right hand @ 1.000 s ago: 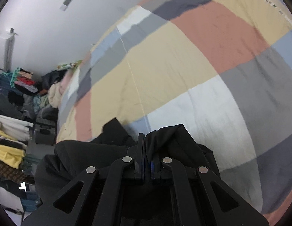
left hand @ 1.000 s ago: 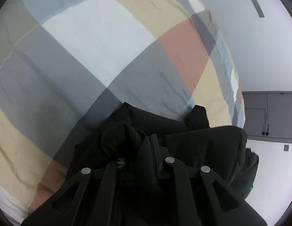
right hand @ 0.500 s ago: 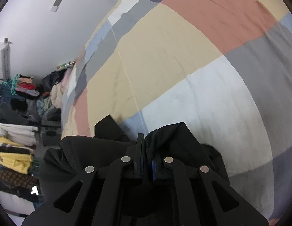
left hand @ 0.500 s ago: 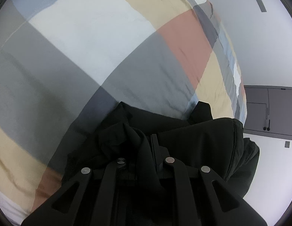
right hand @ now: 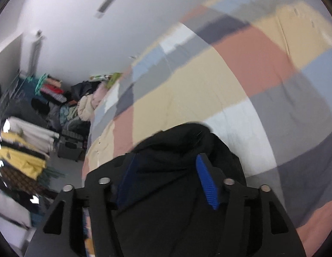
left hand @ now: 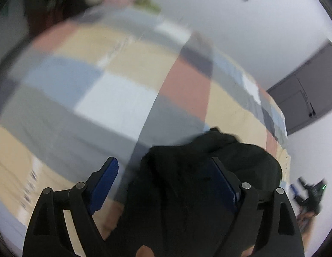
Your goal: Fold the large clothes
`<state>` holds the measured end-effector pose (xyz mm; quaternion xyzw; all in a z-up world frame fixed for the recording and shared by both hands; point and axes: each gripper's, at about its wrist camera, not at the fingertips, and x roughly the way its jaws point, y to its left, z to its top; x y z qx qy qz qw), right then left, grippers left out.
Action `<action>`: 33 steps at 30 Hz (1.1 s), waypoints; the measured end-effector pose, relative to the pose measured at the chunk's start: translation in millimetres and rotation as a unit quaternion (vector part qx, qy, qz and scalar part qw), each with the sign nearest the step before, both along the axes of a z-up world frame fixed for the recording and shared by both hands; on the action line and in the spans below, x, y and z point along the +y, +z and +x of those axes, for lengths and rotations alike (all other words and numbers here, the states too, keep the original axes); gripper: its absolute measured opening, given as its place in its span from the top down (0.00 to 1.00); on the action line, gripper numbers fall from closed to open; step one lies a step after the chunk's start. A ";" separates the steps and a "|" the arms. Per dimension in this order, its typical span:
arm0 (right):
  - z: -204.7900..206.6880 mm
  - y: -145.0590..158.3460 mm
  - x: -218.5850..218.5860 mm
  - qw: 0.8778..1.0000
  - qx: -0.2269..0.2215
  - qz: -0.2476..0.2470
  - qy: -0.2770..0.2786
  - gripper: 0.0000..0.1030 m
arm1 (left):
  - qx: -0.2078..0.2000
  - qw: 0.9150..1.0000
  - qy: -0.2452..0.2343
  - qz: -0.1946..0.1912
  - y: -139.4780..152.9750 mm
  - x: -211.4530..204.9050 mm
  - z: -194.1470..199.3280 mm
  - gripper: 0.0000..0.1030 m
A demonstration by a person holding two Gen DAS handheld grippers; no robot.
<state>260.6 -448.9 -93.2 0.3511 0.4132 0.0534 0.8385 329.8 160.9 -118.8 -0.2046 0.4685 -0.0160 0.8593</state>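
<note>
A black garment (left hand: 187, 182) lies bunched on a bed with a checked cover (left hand: 123, 98). My left gripper (left hand: 163, 167) is open, its blue pads (left hand: 108, 177) spread wide, and the black cloth sits loose between and below the fingers. In the right wrist view the same black garment (right hand: 176, 150) lies between the spread blue pads (right hand: 205, 182) of my open right gripper (right hand: 166, 162). Both views are blurred by motion.
The checked cover (right hand: 230, 75) spreads far beyond the garment. A rack and piles of clothes (right hand: 26, 145) stand left of the bed. A grey cabinet (left hand: 305, 98) is on the right wall. White walls lie behind.
Both grippers have opened and let go of the black garment. Both have swung up and back, so more of the room shows.
</note>
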 end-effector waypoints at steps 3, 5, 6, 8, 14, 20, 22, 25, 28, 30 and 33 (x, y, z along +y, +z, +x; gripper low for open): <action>-4.4 28.6 35.4 0.998 -0.035 -0.048 0.030 0.22 | -0.049 0.998 -0.027 0.022 22.2 -24.0 -10.4 0.14; -3.9 34.7 54.6 0.996 -0.053 -0.048 0.047 0.22 | -0.068 0.996 -0.048 0.030 29.9 -47.4 -14.0 0.13; -3.2 36.3 65.1 0.996 -0.060 -0.048 0.056 0.22 | -0.073 0.995 -0.058 0.031 31.3 -56.0 -16.8 0.13; -0.7 37.1 86.5 0.993 -0.065 -0.066 0.074 0.22 | -0.081 0.993 -0.081 0.037 32.0 -78.2 -20.0 0.13; 8.0 10.6 142.8 0.982 -0.068 -0.138 0.110 0.22 | -0.109 0.985 -0.120 0.067 15.1 -139.6 -18.9 0.13; 18.0 -38.6 159.2 0.971 -0.053 -0.203 0.116 0.22 | -0.101 0.979 -0.139 0.106 -35.4 -178.8 -0.9 0.13; 20.3 -51.5 161.7 0.965 -0.056 -0.225 0.120 0.22 | -0.093 0.978 -0.144 0.118 -54.6 -185.6 7.3 0.13; 22.9 -64.2 164.2 0.959 -0.080 -0.242 0.123 0.20 | -0.086 0.979 -0.145 0.118 -78.4 -189.5 19.2 0.12; 26.6 -75.0 166.0 0.958 -0.090 -0.248 0.111 0.14 | -0.092 0.977 -0.142 0.129 -89.6 -192.8 27.9 0.08; 32.0 -83.2 168.3 0.956 -0.091 -0.257 0.107 0.12 | -0.092 0.977 -0.142 0.133 -94.1 -195.4 33.4 0.06; 39.2 -91.4 169.6 0.956 -0.093 -0.260 0.102 0.09 | -0.096 0.976 -0.138 0.142 -101.4 -199.7 41.5 0.04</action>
